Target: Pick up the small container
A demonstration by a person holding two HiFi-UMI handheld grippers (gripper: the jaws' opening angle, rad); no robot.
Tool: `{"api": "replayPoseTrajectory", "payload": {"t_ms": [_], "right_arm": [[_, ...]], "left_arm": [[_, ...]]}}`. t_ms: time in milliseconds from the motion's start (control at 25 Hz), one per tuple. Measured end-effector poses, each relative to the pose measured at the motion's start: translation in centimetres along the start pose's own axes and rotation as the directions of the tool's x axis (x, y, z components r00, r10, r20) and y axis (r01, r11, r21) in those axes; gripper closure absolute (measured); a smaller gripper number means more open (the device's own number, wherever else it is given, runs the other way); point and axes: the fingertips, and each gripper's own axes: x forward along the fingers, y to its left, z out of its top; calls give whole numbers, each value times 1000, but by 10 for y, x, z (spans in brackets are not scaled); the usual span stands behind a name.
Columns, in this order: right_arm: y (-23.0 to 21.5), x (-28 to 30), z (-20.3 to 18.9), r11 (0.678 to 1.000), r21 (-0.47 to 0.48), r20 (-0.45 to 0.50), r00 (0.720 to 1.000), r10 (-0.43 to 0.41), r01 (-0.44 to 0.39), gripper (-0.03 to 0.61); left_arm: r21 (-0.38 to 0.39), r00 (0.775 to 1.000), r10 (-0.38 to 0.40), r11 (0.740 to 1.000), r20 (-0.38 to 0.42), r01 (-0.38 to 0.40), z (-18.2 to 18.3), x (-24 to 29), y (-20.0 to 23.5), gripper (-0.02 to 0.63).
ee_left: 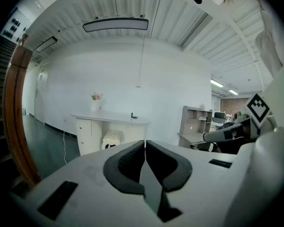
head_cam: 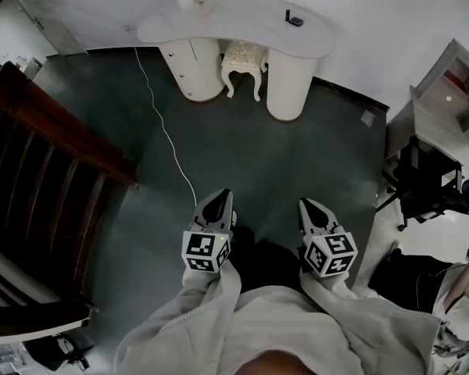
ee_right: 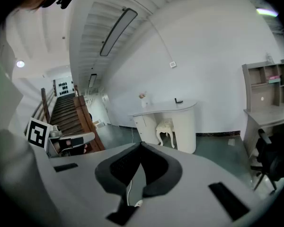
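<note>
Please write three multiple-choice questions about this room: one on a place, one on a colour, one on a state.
1. Where is the stool?
A. under the desk
B. on top of the desk
C. on a sofa

2. What colour is the cable on the floor?
A. red
B. white
C. yellow

3. How is the left claw?
A. shut on a cup
B. wide open
C. shut and empty

Answers:
1. A, the stool stands between the desk's two pedestals.
2. B, it shows as a thin white line across the dark floor.
3. C, in the left gripper view its jaws meet with nothing between them.
</note>
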Motion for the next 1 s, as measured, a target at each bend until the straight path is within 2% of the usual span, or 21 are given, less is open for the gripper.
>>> {"api": "replayPoseTrajectory", "payload": {"t_ms": [240,400,600,840,1000], "right_arm": [[-5,-8,2,1000,6,24,1000,-2,2,529],[-4,-13,8,999,32,90,996,-9,6,529],[2,-10,2,999,38,88,996,-26,22,529],[28,-4,1,1000,-7,108,994,29,-28,529],[22,2,2,1000,1,104,994,26,-26,529]], "left_arm": [[-6,1000,18,1000,15,-18,0,-5,-5,594],[-20,1000,25,999,15,-25,-4,-11,-5,594],[-56,998,55,997,23,-53,-10,-22,-1,594],[-65,998,68,996,4,-67,-18,-34,4,594],[-74,998,70,995,7,-69,-20,-27,9,594]]}}
